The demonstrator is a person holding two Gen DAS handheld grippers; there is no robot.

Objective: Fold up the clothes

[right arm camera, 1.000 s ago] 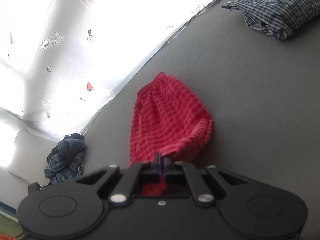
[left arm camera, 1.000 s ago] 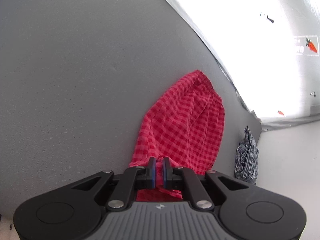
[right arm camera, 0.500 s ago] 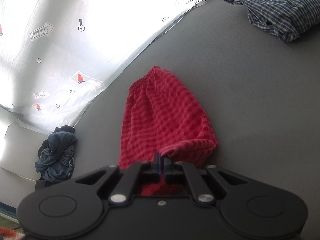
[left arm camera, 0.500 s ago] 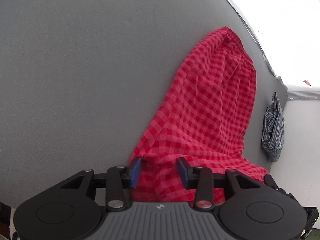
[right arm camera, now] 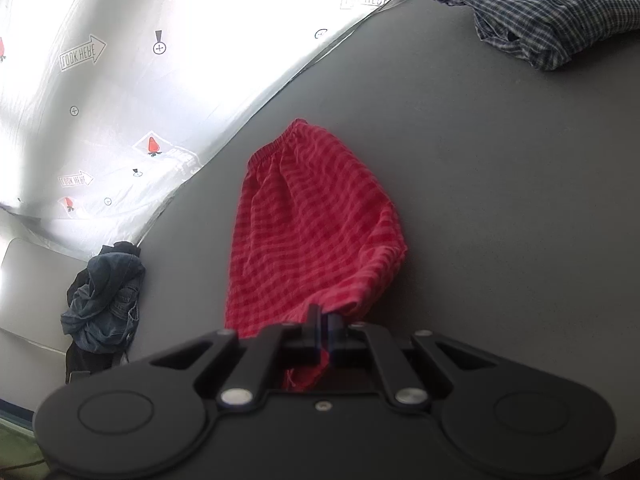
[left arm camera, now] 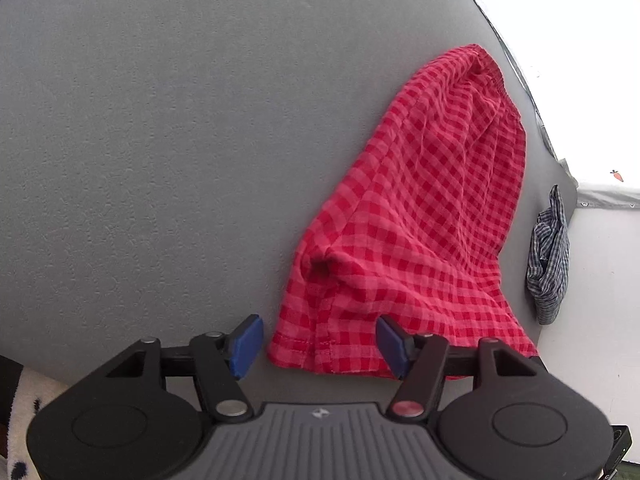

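Red checked shorts [left arm camera: 420,216] lie on the grey table [left arm camera: 160,140], waistband at the far end. My left gripper [left arm camera: 320,340] is open, its blue pads [left arm camera: 246,342] either side of the near hem, which lies flat and free. My right gripper [right arm camera: 323,330] is shut on the other near corner of the red shorts [right arm camera: 308,220], with a bit of cloth hanging through below the fingers.
A folded blue plaid garment [right arm camera: 552,28] lies at the far right of the table [right arm camera: 500,200]; it also shows in the left wrist view [left arm camera: 550,256]. A heap of dark denim clothes [right arm camera: 104,296] sits at the left edge. A white printed sheet [right arm camera: 140,80] borders the table.
My left gripper opened, let go of the shorts' near corner and drew back a little; the hem now lies on the table. My right gripper stays shut on its corner.
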